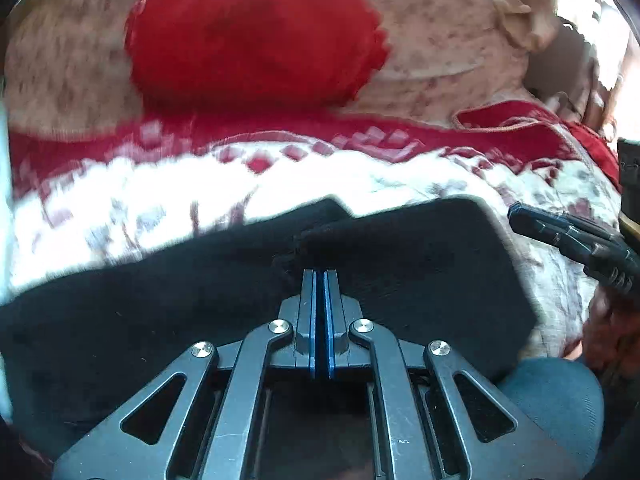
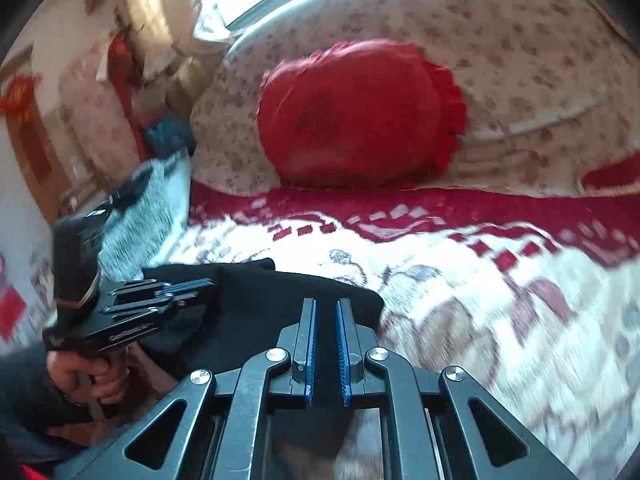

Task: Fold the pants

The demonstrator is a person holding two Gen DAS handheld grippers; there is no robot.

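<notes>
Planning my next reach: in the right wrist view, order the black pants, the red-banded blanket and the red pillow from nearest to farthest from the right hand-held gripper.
1. Black pants: just ahead of the right hand-held gripper, toward its left.
2. Red-banded blanket: spread under and beyond the pants.
3. Red pillow: farthest, at the back.

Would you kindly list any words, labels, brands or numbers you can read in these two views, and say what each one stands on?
Nothing can be read with certainty.
Left gripper: a small pale marking on its side plate in the right wrist view, too small and blurred to read.
Red hangings on the wall at the far left: blurred, no characters legible.
Black pants, red cushion and patterned blanket: no text visible.
</notes>
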